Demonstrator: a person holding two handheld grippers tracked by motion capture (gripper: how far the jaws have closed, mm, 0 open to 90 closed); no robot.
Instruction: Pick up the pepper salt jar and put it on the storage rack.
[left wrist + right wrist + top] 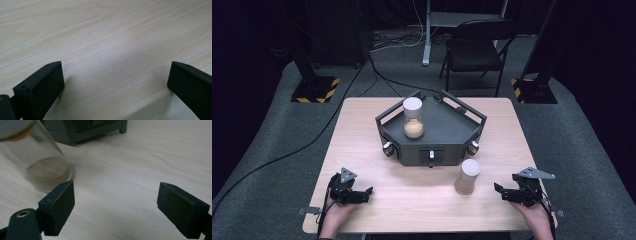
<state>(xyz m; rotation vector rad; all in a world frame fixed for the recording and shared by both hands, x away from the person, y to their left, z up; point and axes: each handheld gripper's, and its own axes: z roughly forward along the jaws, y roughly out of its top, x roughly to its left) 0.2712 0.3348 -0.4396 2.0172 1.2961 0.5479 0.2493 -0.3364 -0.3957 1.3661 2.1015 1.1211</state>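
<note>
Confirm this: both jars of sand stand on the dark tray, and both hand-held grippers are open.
Not quite. One jar stands on the dark tray; the other jar stands on the table in front of it, as the high view shows. Both hand-held grippers are open.

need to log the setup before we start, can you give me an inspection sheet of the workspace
surface: light wood table, bare between the jaws in the left gripper view
job's things: dark angular tray at table centre with knobs on its front faces; sand-filled hourglass upright on the tray; second hourglass upright on the table in front of the tray, right of centre
clutter: nothing seen
grippers: left gripper open, resting near the front left edge; right gripper open, near the front right edge, beside the second hourglass, not touching it
cables: black cable across the floor on the left; more by the far stand
surroundings: grey carpet, folding chair, two black stand bases with hazard stripes
</note>
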